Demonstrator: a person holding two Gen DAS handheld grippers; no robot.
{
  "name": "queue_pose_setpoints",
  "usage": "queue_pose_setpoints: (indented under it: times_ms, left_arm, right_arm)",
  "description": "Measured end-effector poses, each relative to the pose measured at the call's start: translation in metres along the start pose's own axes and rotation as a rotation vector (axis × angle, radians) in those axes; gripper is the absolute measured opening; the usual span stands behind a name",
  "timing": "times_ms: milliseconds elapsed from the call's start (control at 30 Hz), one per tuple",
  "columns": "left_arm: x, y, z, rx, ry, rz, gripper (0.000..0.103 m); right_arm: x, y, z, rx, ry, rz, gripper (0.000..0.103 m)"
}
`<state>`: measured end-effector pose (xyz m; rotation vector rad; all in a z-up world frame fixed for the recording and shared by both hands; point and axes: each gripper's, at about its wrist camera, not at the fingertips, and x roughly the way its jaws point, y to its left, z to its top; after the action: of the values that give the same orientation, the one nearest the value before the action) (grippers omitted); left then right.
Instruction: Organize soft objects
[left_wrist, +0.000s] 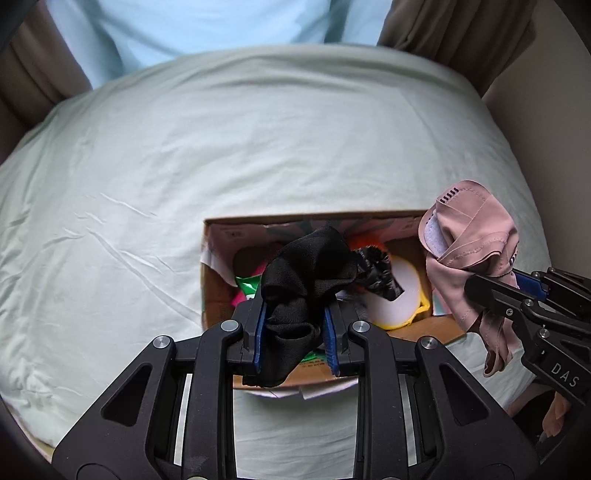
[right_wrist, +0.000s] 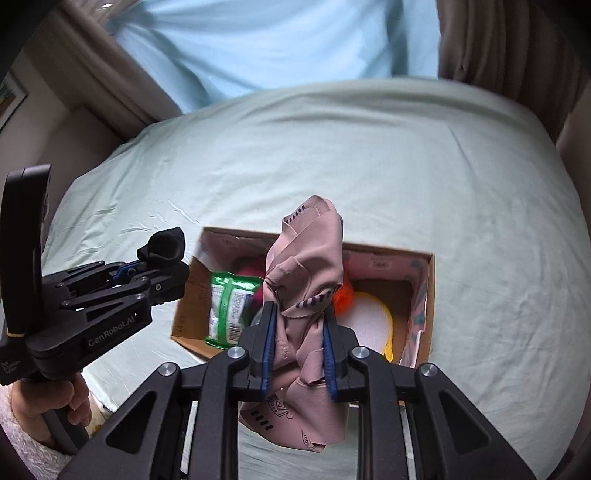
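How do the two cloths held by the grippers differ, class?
The black cloth, clamped in the left gripper, is plain and dark. The pink cloth, clamped in the right gripper, is pale, with dark printed marks and visible stitching. Both are bunched up, hanging above the open cardboard box.

Pale green bedsheet (left_wrist: 258, 147), brown curtains (right_wrist: 491, 40), framed picture (right_wrist: 9, 99)

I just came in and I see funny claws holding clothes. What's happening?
A person is tidying soft things on a bed with a grabber in each hand. The left gripper has its jaws shut on a black sock. The right gripper has its jaws shut on a pink cloth. Both hang over an open cardboard box, which already holds a green packet and other colourful bits. Nothing has been dropped in yet.
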<state>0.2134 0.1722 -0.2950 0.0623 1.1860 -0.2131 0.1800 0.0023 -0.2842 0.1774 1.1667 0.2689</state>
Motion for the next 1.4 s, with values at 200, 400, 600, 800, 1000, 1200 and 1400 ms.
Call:
queue_pose_setpoints:
  times_ms: [200,400,600,800,1000,1200,1400]
  left_arm:
    - [0.058,0.0,0.007,0.011,0.113,-0.035,0.022]
    - [0.087,-0.02,0.013,0.057,0.176,-0.054,0.023]
    - [0.104,-0.029,0.008,0.072,0.238,-0.058,0.103]
    - [0.106,-0.021,-0.005,0.06,0.256,-0.016,0.103]
    - [0.086,-0.012,-0.01,0.039,0.227,0.008,0.103]
    - [0.049,-0.009,-0.013,0.02,0.175,0.026,0.103]
    - [-0.02,-0.015,-0.011,0.006,0.059,0.054,0.103]
  right_arm:
    - [0.036,-0.037,0.002,0.177,0.084,-0.029,0.02]
    - [0.057,-0.055,0.007,0.248,0.135,-0.041,0.02]
    - [0.077,-0.066,0.006,0.318,0.197,-0.063,0.096]
    - [0.069,-0.068,0.001,0.335,0.191,-0.086,0.099]
    - [0.049,-0.062,0.0,0.314,0.152,-0.087,0.099]
    - [0.014,-0.049,-0.001,0.273,0.099,-0.08,0.099]
    - [-0.053,-0.028,0.006,0.169,-0.012,-0.111,0.099]
